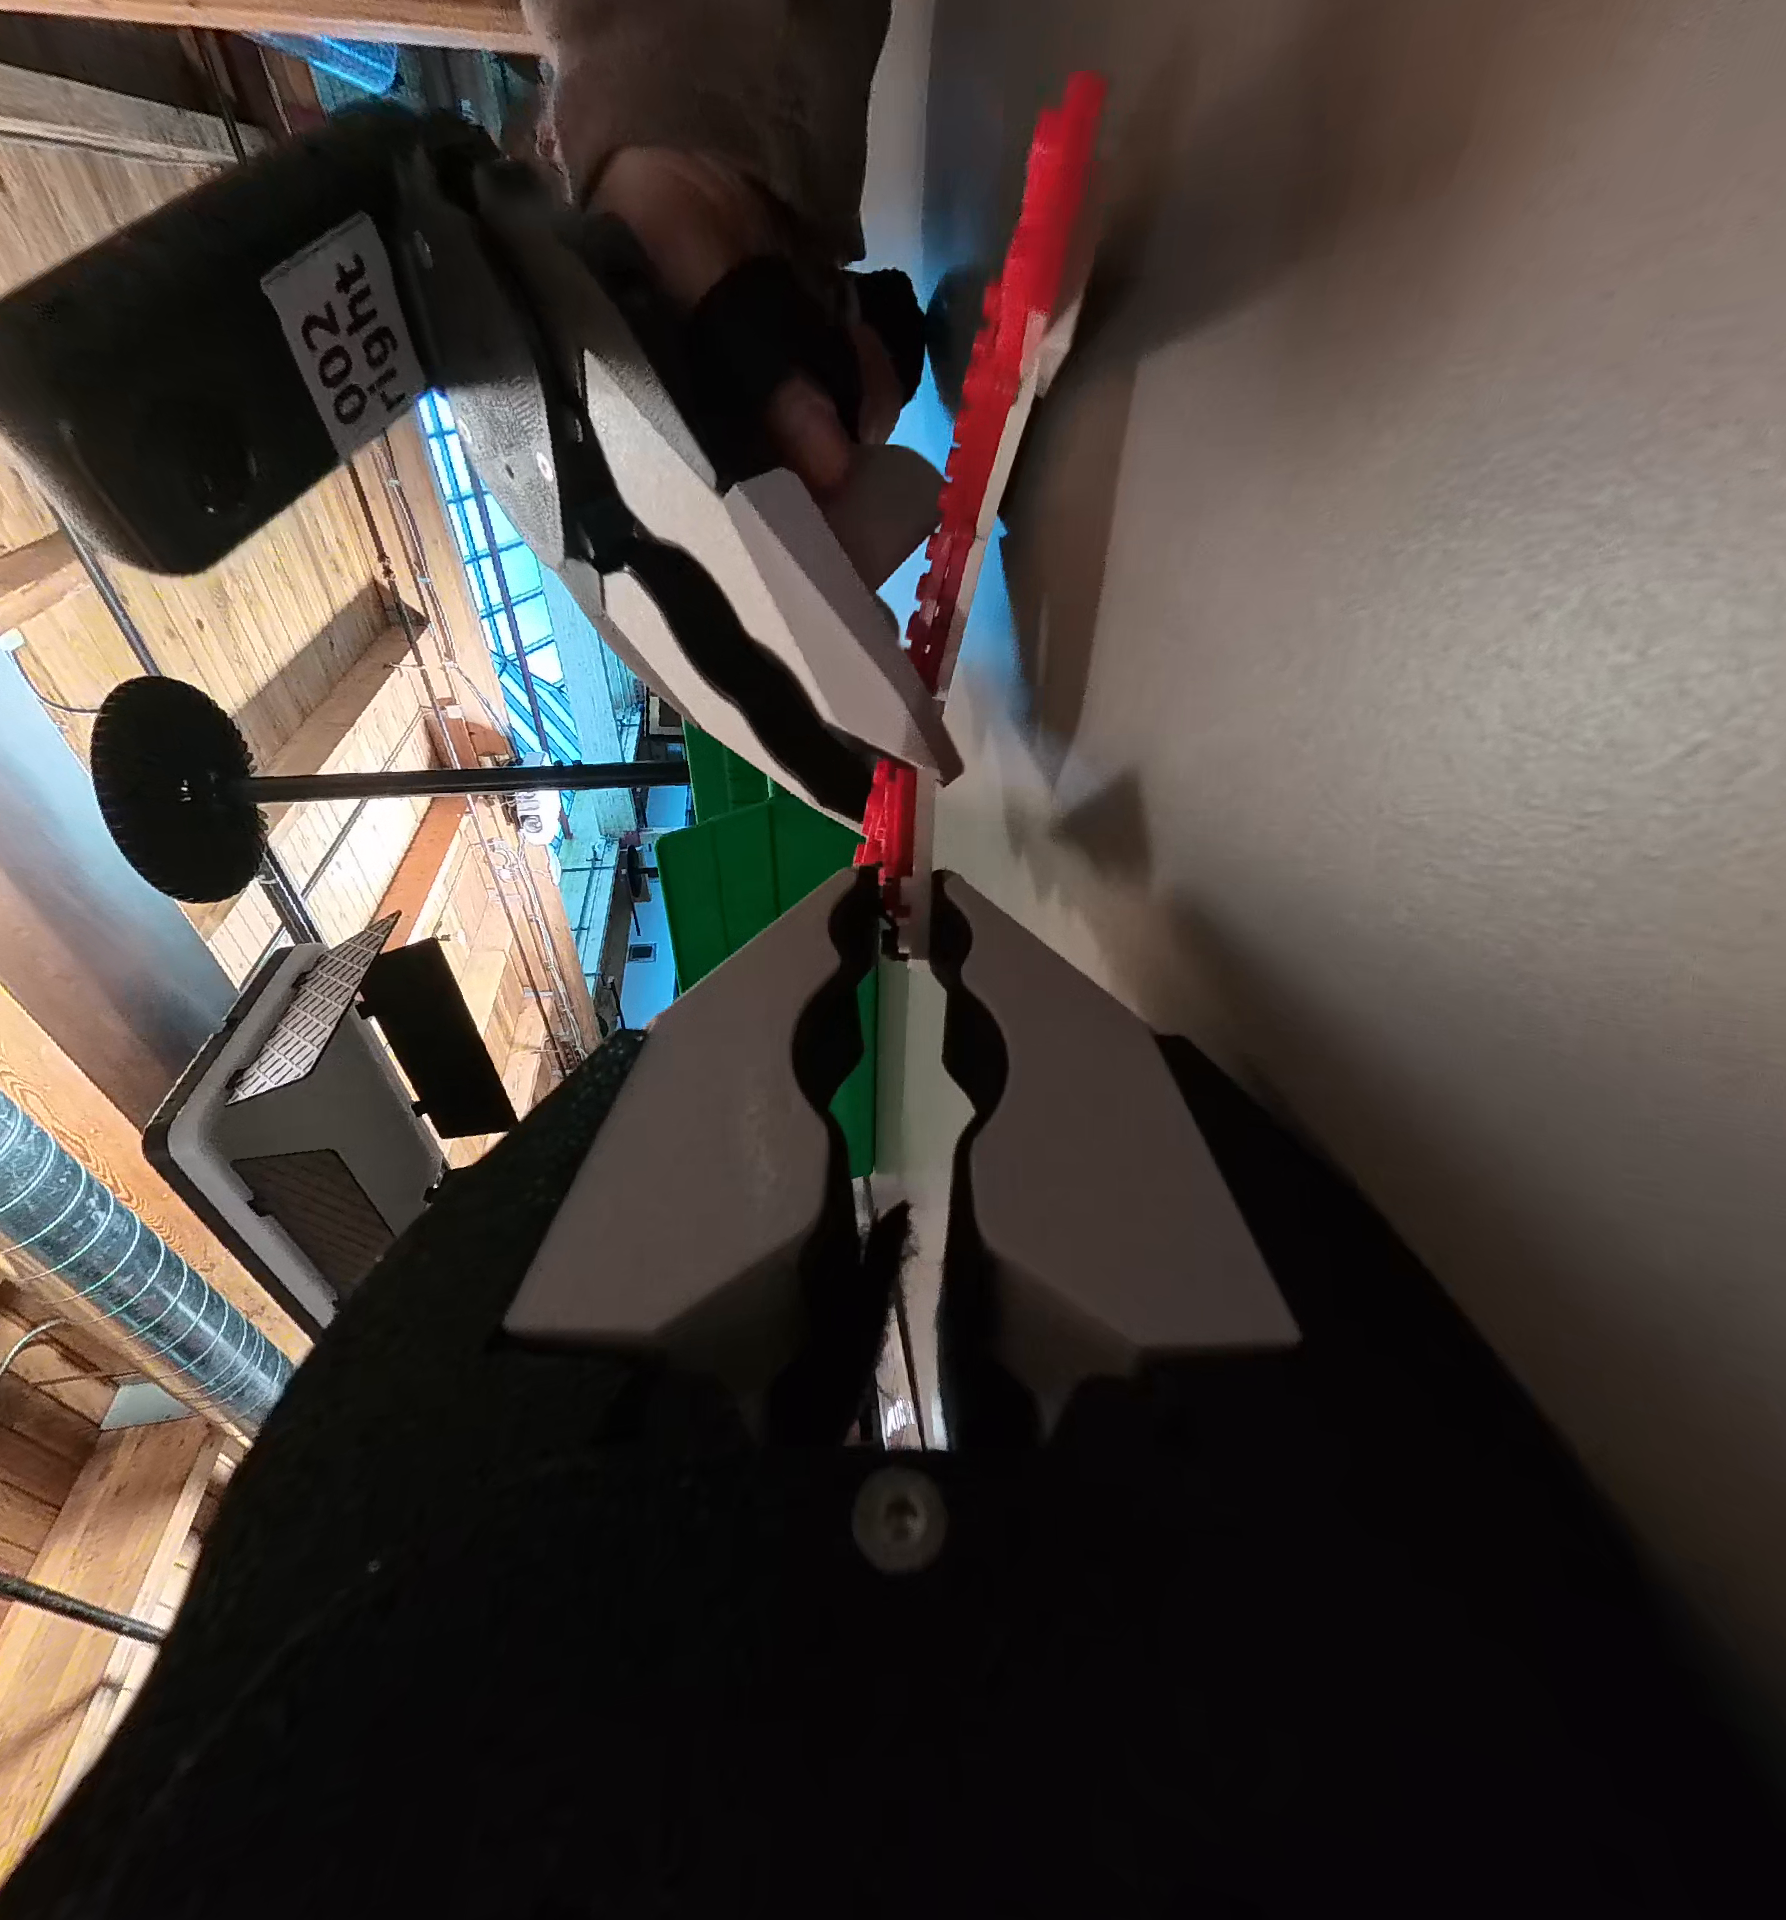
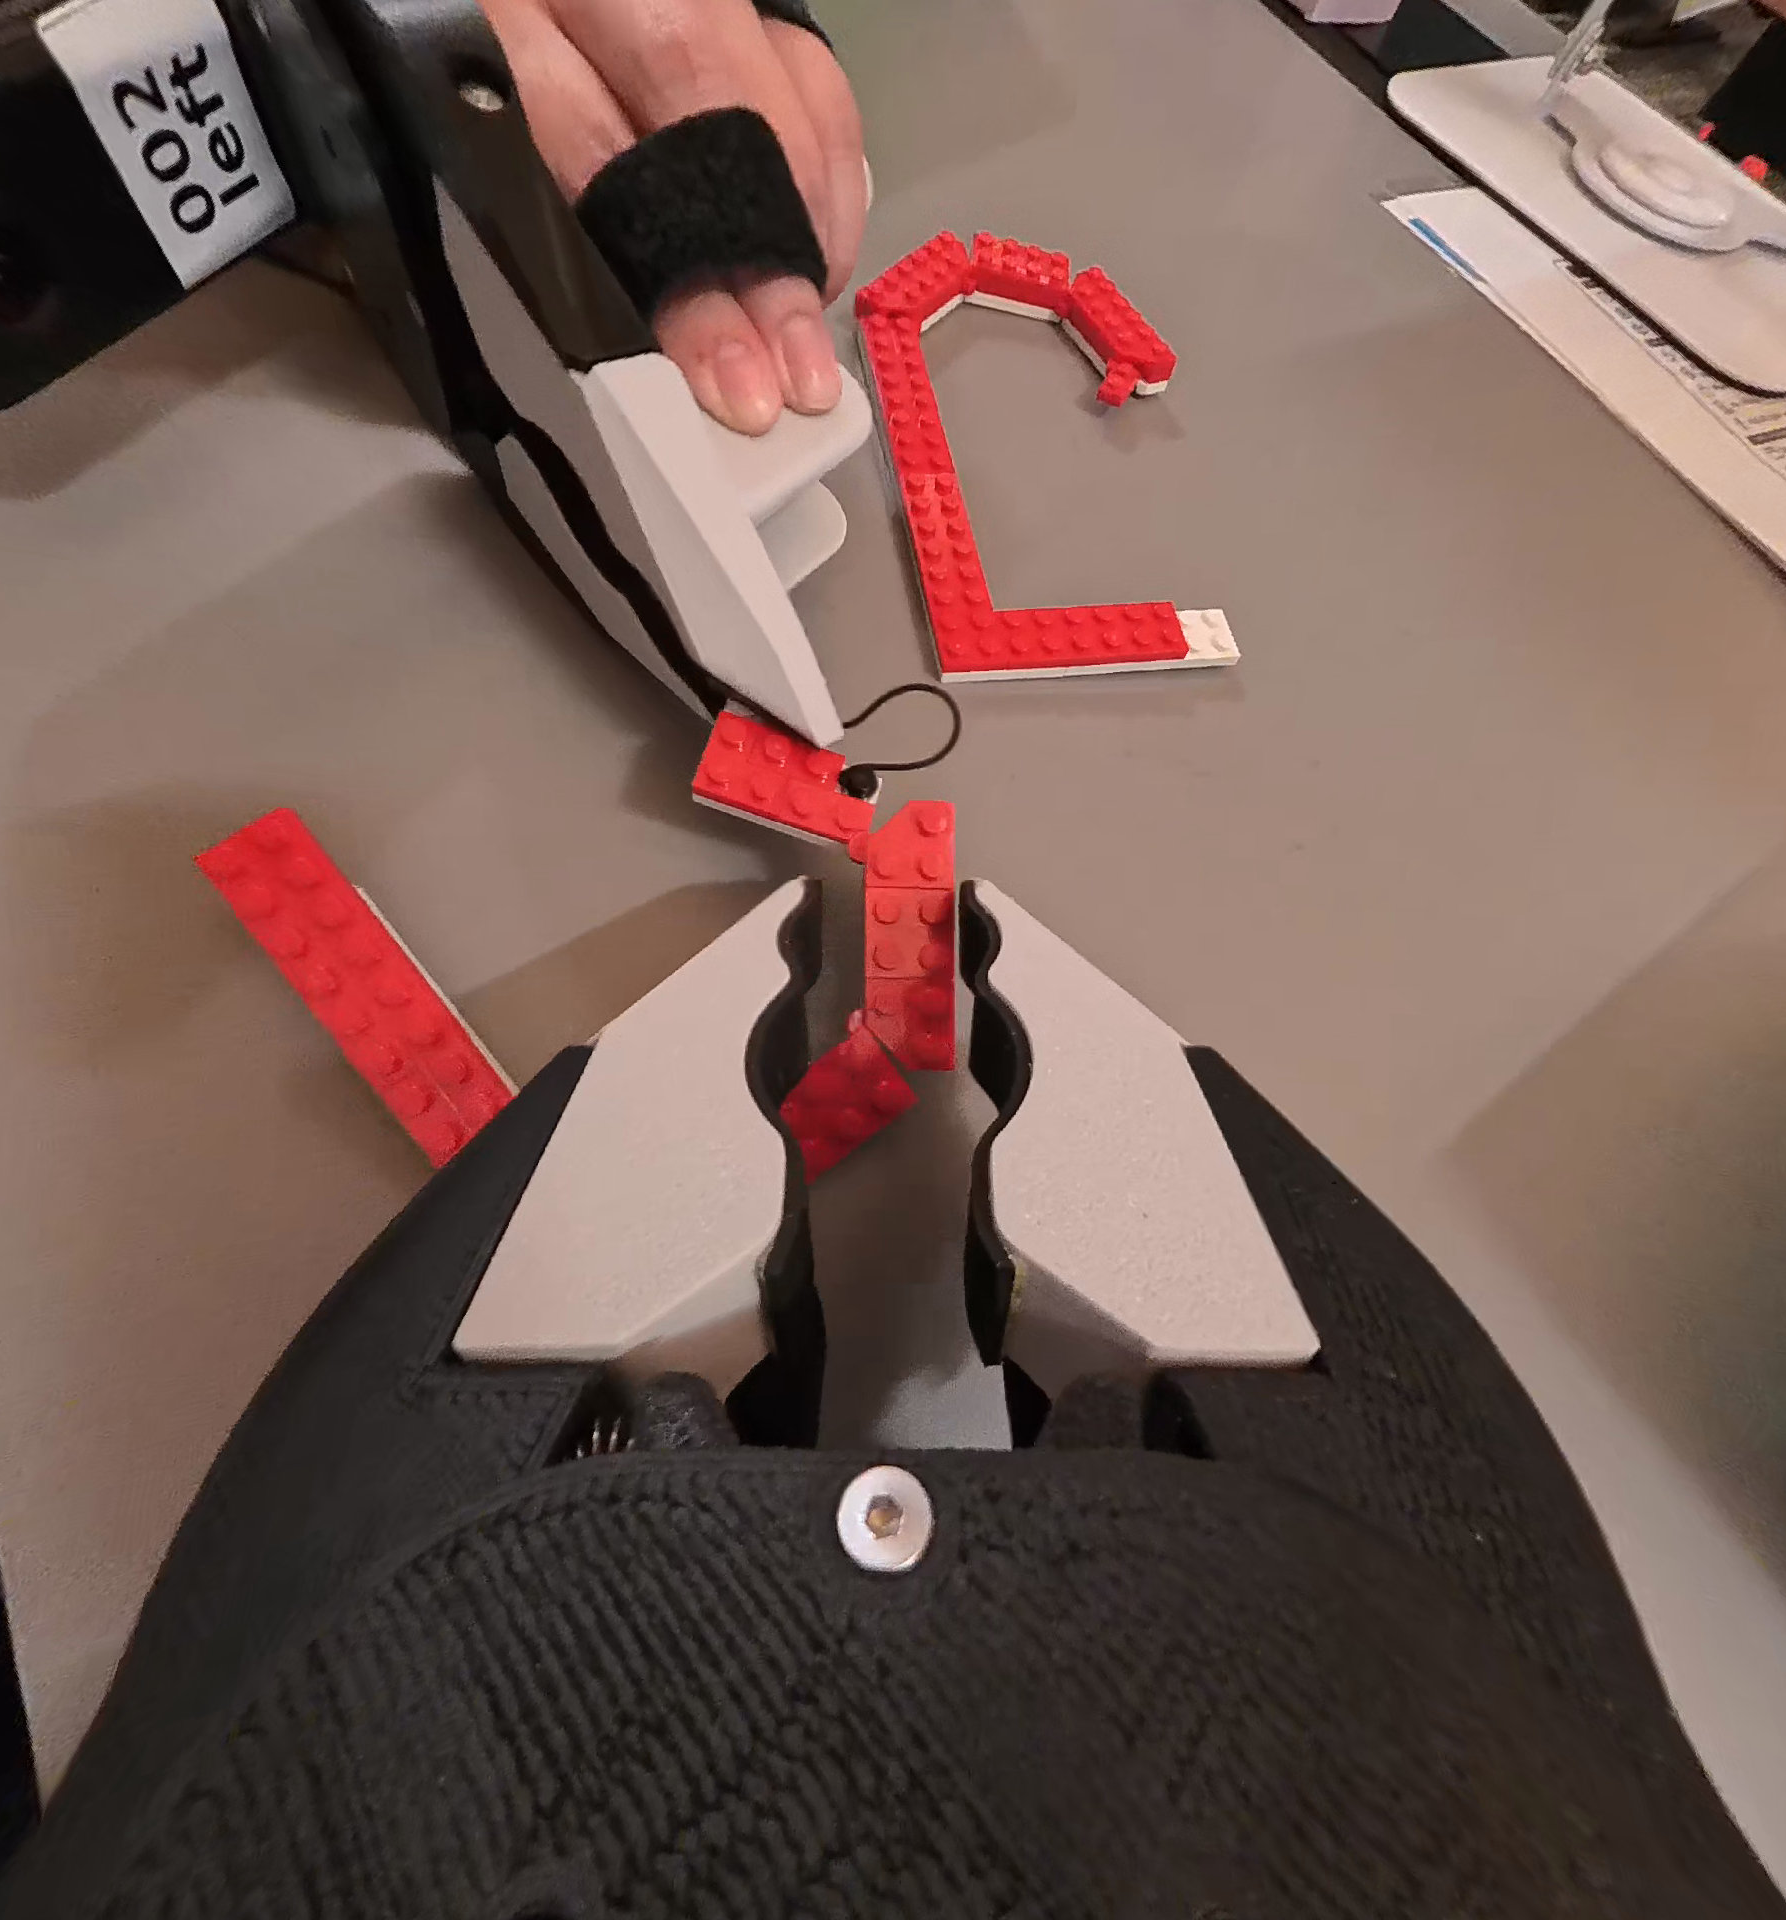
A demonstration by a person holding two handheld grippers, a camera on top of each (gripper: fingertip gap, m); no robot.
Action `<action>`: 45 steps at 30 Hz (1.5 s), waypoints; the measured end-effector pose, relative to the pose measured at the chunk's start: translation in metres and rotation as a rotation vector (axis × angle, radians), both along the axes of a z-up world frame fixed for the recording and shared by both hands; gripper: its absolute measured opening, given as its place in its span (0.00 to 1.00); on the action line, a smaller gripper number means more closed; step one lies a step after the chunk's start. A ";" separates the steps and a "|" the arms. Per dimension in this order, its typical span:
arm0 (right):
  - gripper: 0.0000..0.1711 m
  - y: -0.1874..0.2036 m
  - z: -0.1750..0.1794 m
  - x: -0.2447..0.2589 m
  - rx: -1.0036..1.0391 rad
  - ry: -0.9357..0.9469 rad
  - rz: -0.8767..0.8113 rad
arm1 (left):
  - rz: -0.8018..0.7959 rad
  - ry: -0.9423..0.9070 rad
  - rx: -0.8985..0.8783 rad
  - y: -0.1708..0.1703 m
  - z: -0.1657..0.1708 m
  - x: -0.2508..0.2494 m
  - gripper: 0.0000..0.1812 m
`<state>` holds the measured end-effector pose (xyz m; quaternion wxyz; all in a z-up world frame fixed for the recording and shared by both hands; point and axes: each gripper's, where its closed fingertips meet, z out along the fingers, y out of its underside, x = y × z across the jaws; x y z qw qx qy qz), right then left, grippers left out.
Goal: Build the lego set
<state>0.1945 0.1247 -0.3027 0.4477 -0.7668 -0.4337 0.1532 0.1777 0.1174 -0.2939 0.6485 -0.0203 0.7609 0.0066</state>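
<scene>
A hinged chain of red-on-white lego plates lies on the grey table (image 2: 1388, 935). My left gripper (image 1: 904, 904) is shut on the edge of its far end segment (image 2: 775, 779); it also shows in the right wrist view (image 2: 801, 727), with a hand on it. My right gripper (image 2: 894, 894) is open and straddles the chain's middle segment (image 2: 910, 935), with a gap at the left finger. The chain's near segment (image 2: 847, 1112) angles off between the jaws. In the left wrist view the right gripper (image 1: 936, 764) has its tips just beyond mine.
A large red hook-shaped lego assembly (image 2: 930, 499) on white plates lies beyond. A long red plate (image 2: 349, 987) lies at the left. A black cord loop (image 2: 910, 727) is by the chain. Printed paper (image 2: 1699, 416) and a white tray (image 2: 1647, 208) are far right. A green bin (image 1: 754, 883) stands behind. Only a small space, under 4 cm, lies between the two pairs of fingers.
</scene>
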 end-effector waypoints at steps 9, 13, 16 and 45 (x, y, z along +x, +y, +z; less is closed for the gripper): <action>0.23 -0.006 0.016 -0.003 0.250 -0.129 0.016 | 0.005 0.008 -0.012 0.000 -0.001 0.000 0.04; 0.17 -0.012 0.014 -0.013 0.413 -0.313 0.055 | 0.006 0.009 -0.015 0.000 -0.002 0.000 0.04; 0.13 -0.011 0.010 -0.016 0.491 -0.432 0.057 | 0.007 0.010 -0.017 0.000 -0.002 0.000 0.04; 0.05 -0.003 -0.005 -0.016 0.293 -0.394 0.066 | 0.051 0.098 -0.091 0.006 -0.012 0.003 0.04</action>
